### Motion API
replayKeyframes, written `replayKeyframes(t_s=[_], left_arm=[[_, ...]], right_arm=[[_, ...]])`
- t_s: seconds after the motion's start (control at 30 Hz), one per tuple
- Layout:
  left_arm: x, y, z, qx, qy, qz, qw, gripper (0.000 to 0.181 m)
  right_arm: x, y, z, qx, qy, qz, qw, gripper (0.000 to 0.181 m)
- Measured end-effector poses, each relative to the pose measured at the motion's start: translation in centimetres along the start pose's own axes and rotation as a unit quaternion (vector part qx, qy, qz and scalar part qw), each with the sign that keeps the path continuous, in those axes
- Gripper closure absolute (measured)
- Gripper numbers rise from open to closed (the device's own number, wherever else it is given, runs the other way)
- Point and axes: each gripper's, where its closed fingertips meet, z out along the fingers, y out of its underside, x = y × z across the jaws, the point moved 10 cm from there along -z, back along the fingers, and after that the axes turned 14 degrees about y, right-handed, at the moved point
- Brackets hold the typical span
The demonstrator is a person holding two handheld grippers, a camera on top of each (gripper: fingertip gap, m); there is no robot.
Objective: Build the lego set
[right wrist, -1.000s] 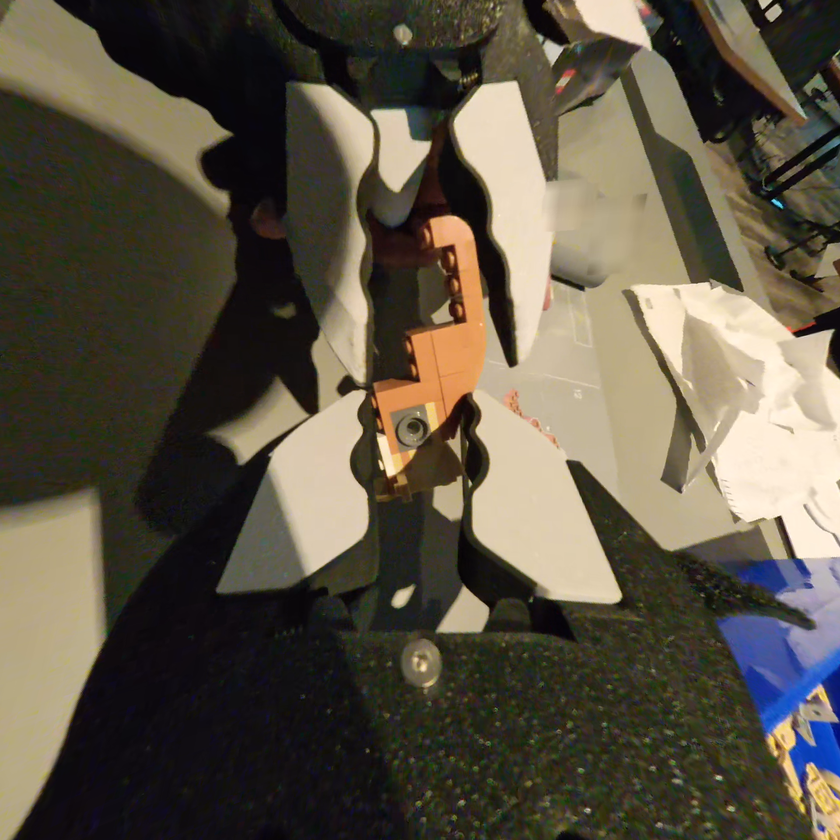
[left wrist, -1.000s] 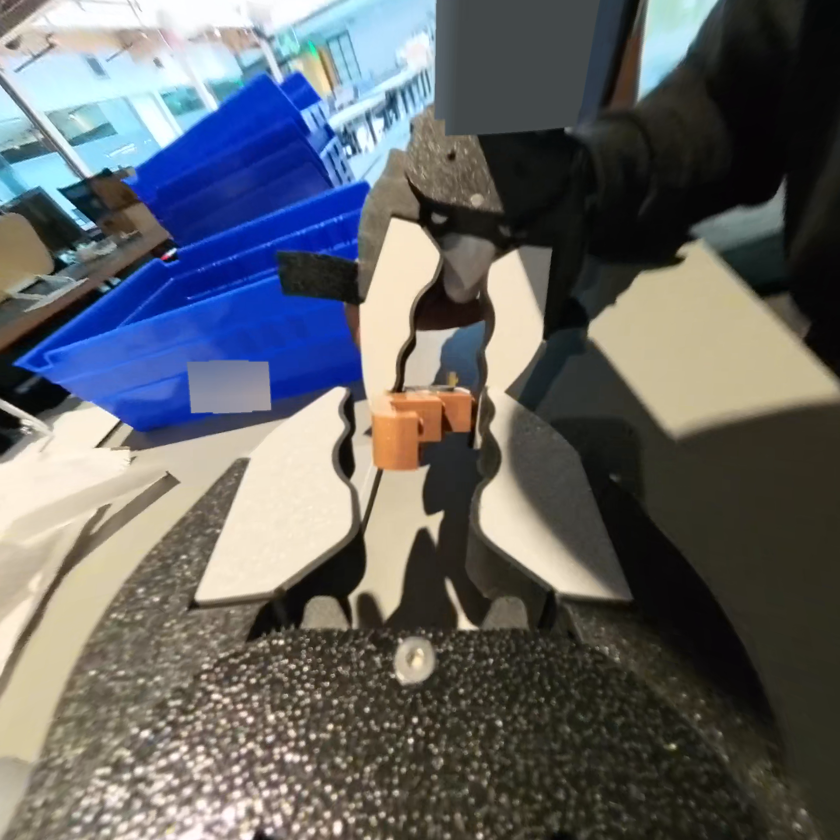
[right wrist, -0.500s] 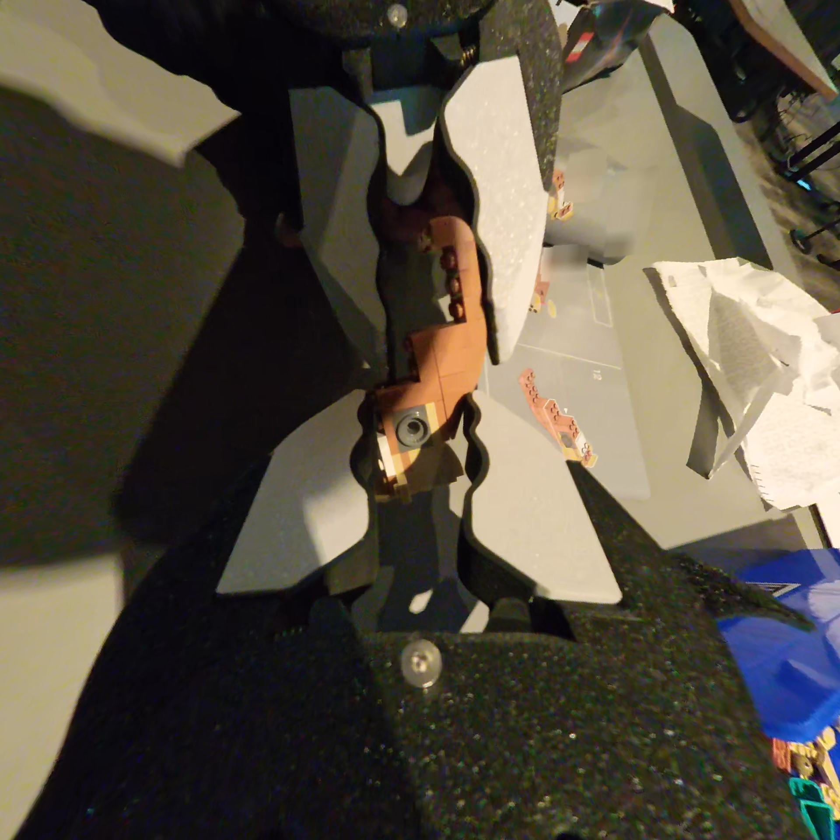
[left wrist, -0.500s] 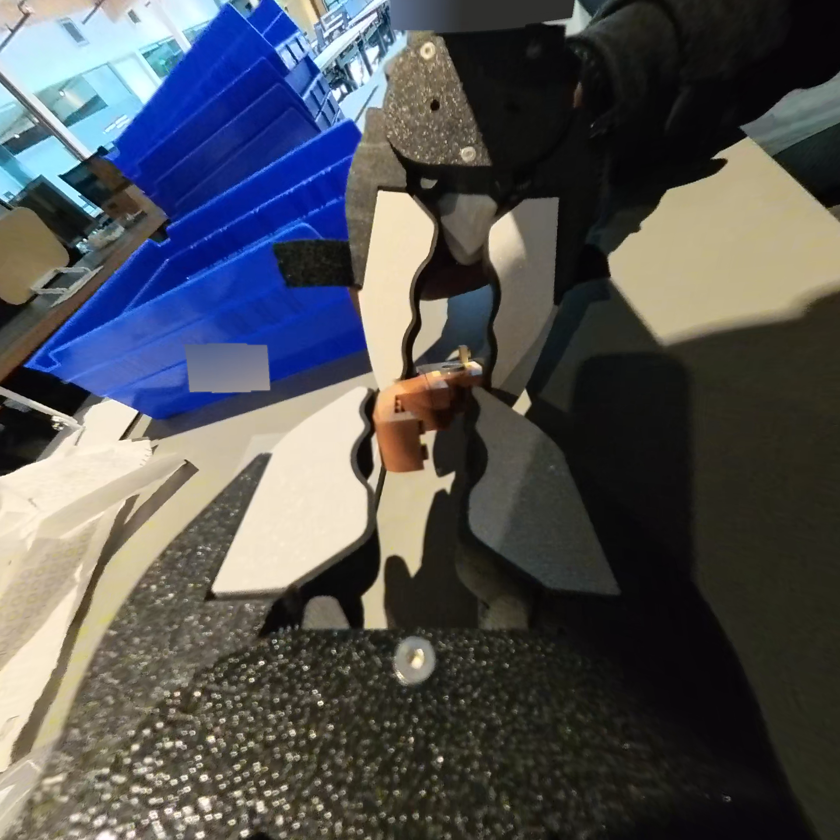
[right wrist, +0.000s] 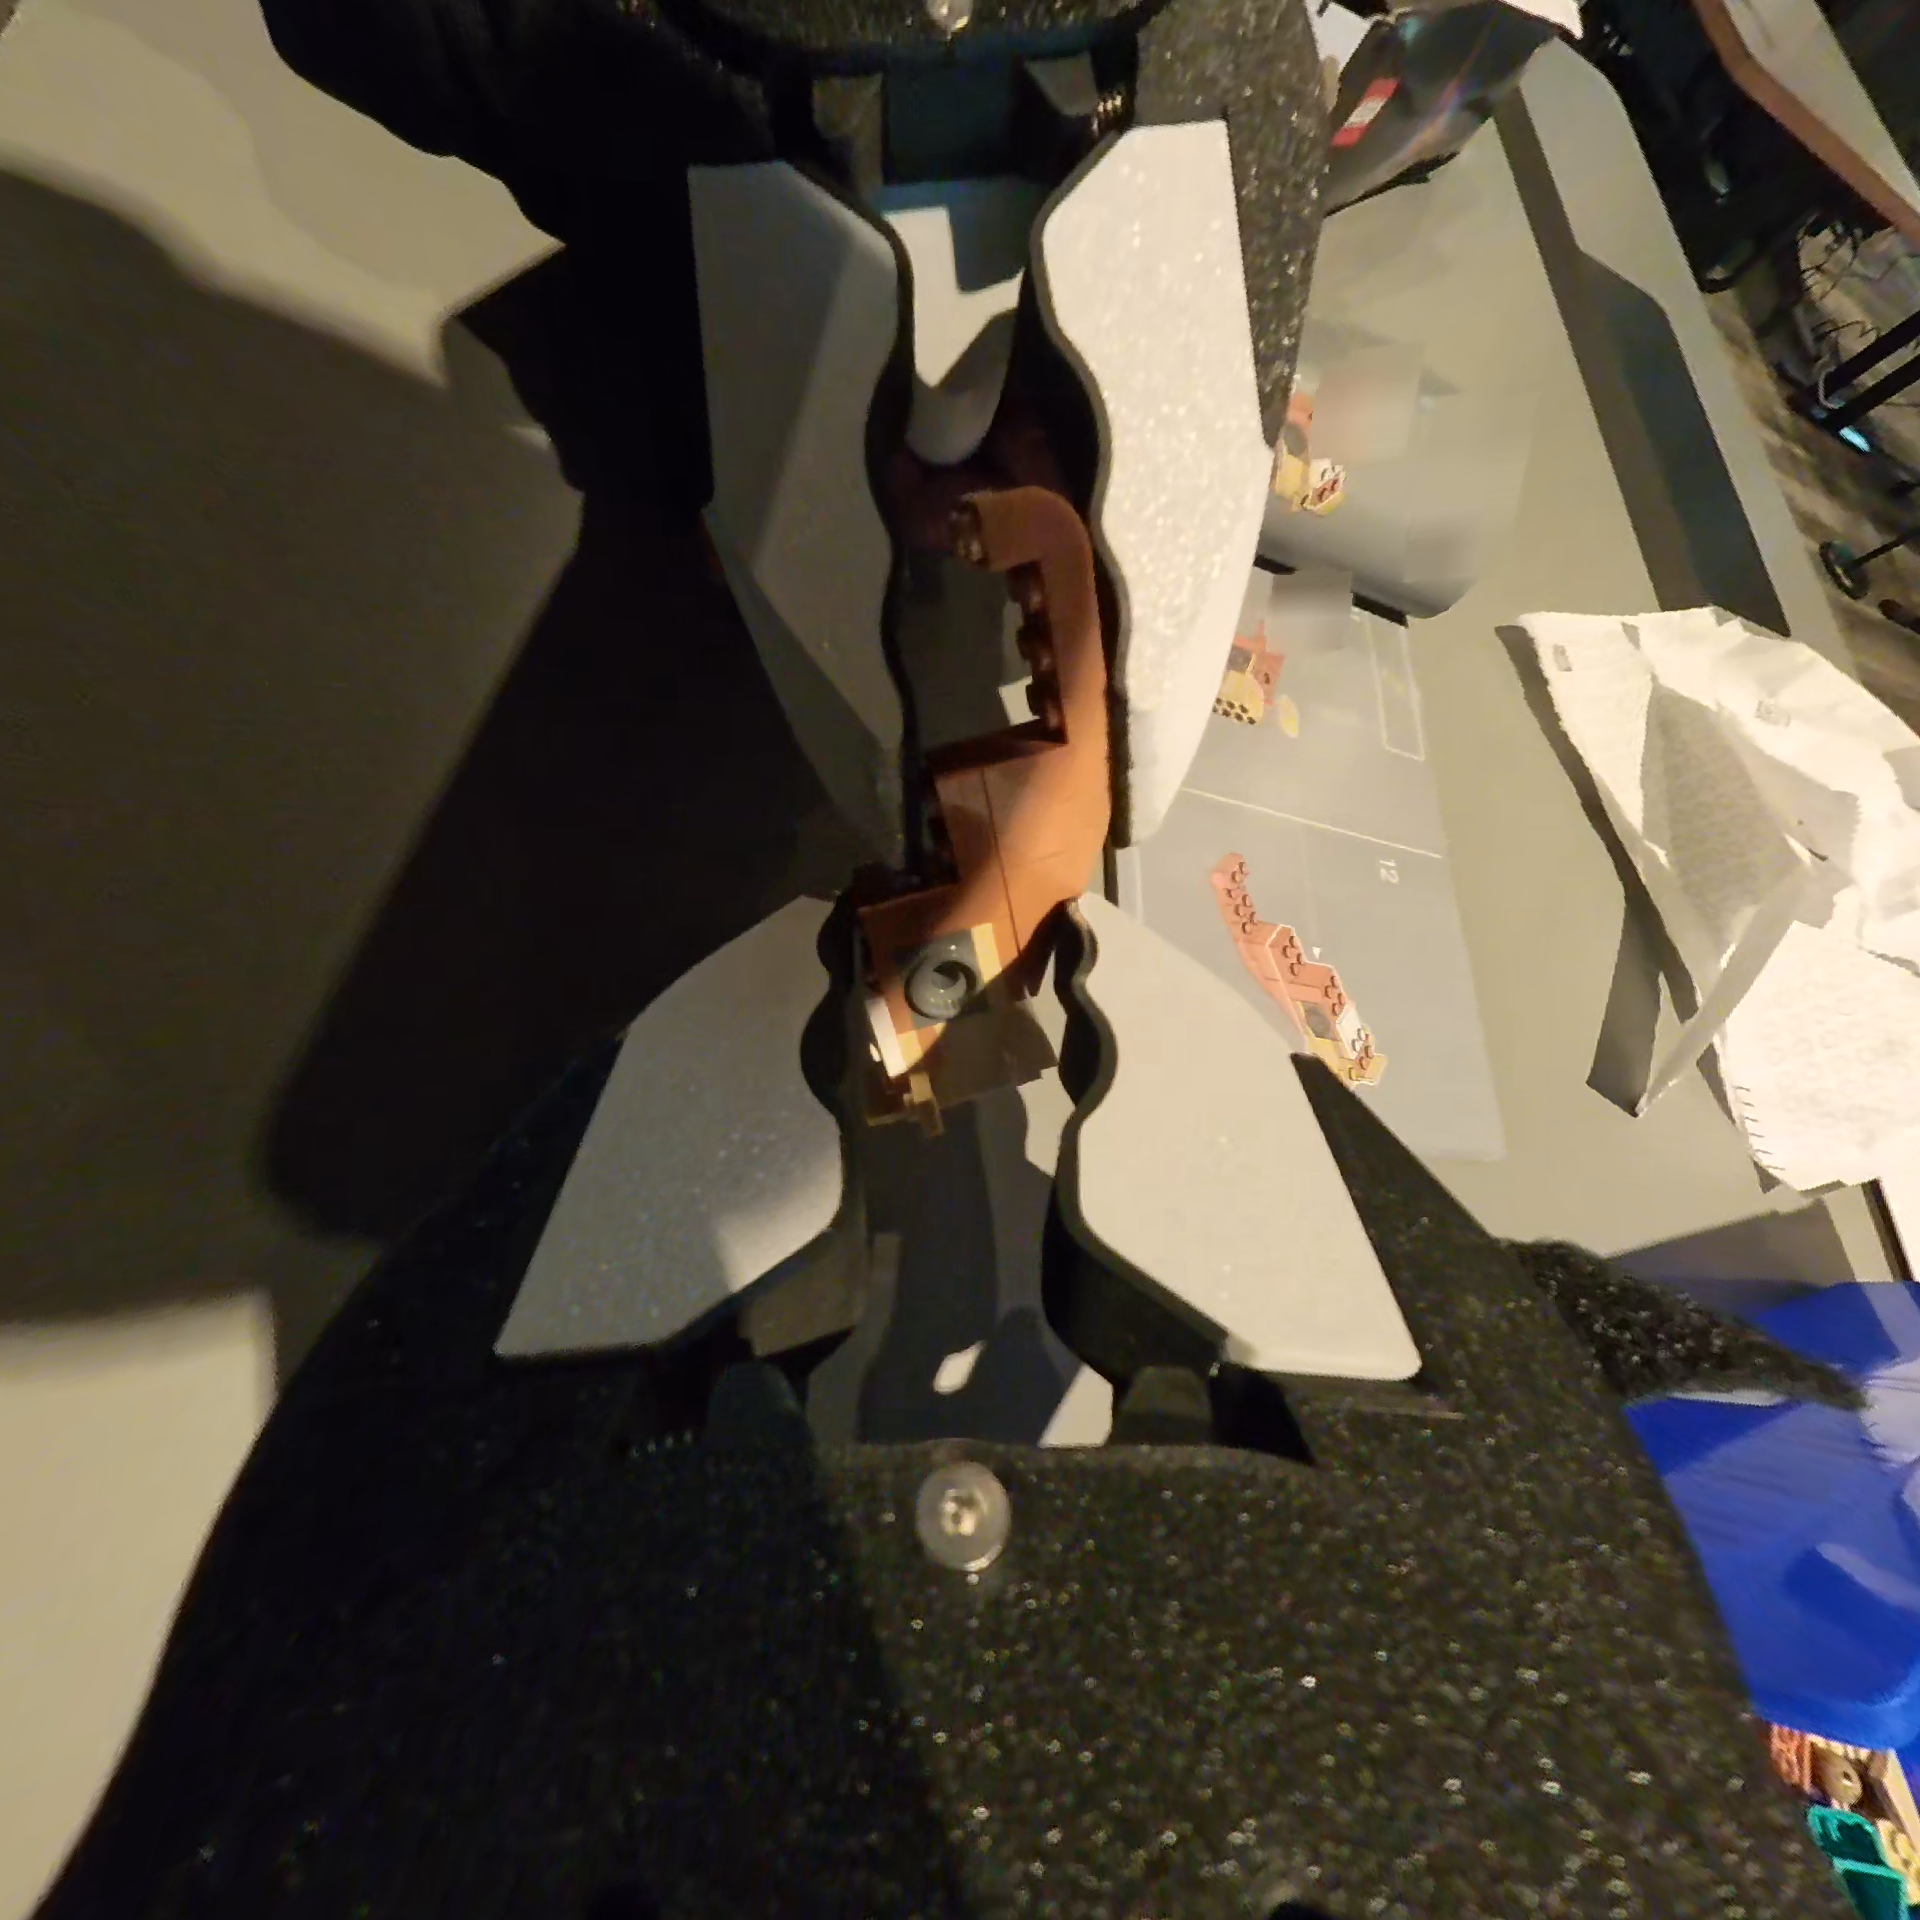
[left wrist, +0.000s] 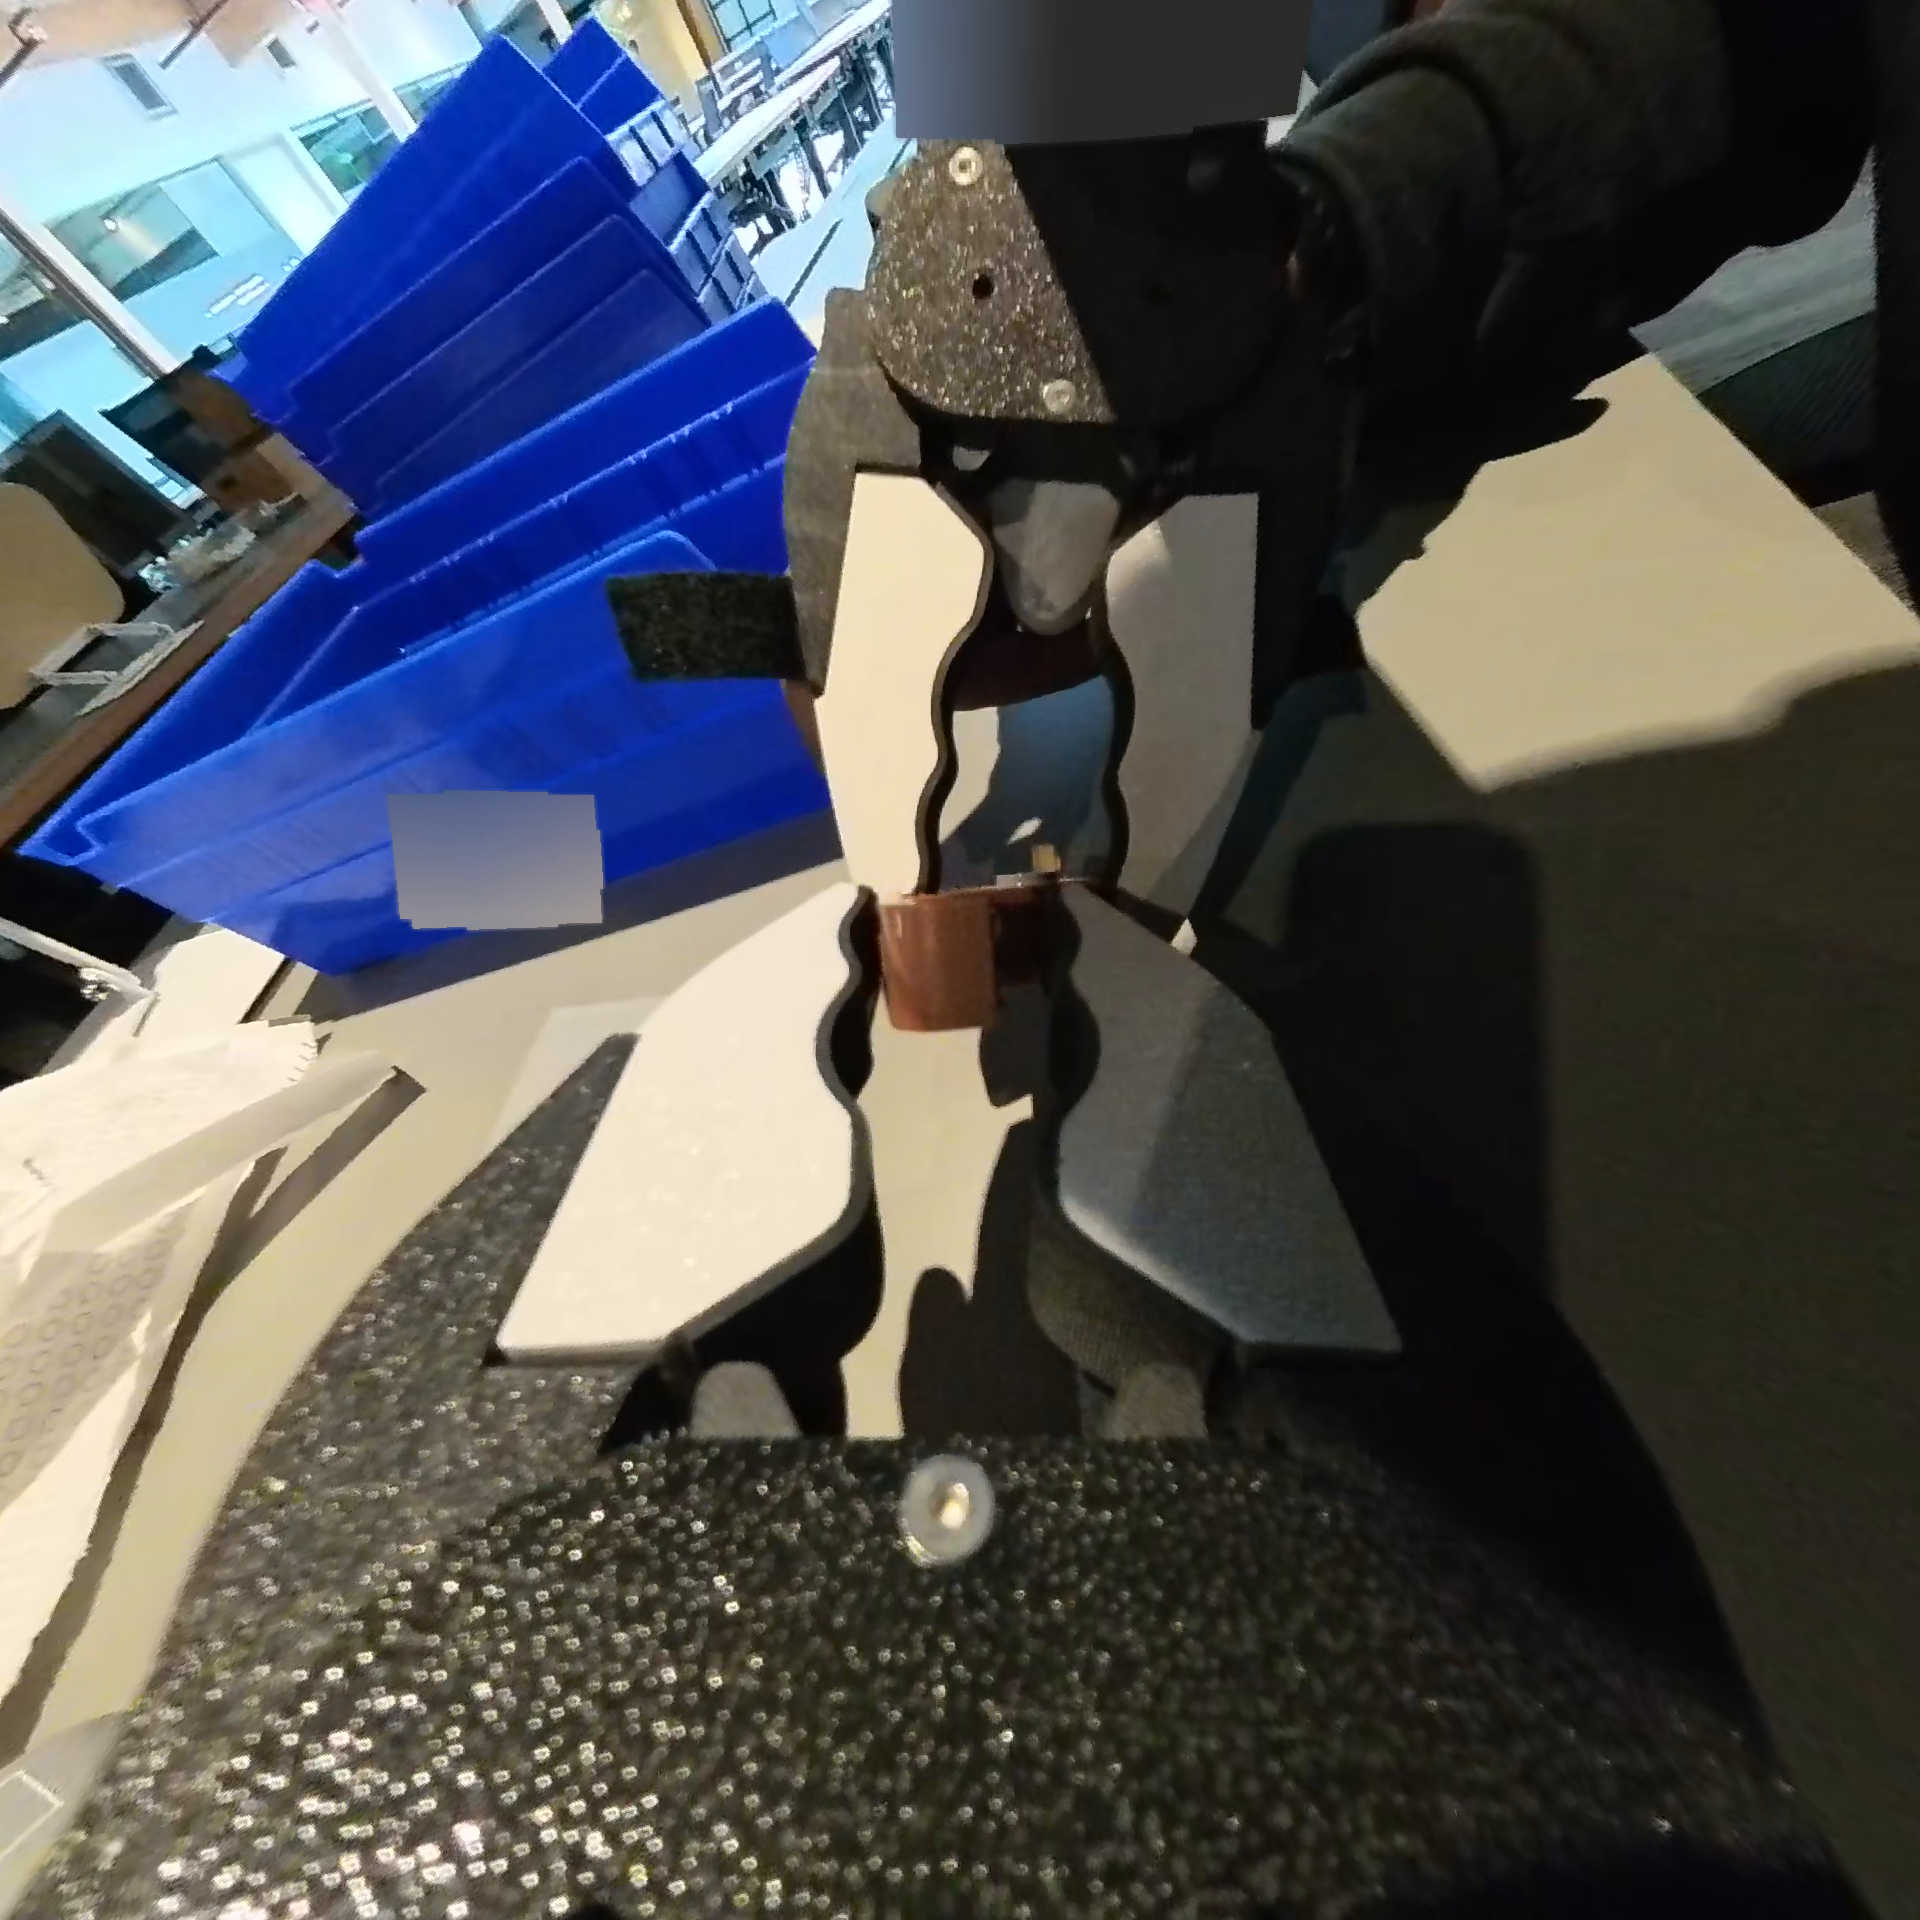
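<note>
Two grippers, one brown lego assembly [right wrist: 1023,800]

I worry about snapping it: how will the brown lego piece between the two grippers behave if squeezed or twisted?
The lego piece looks stiff, yet it is several bricks joined, so twisting may pop a seam. Its long curved arm probably gives leverage against those joints. The right gripper and left gripper each pinch only an end, so it likely pivots.
</note>
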Motion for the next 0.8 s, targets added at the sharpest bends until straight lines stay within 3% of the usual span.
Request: replayKeyframes(t_s=[0.8], left_arm=[[0.43, -0.28, -0.24, 0.022, 0.016, 0.003, 1.000, 0.152]], right_arm=[[-0.12, -0.42, -0.31, 0.013, -0.012, -0.017, 1.000, 0.145]])
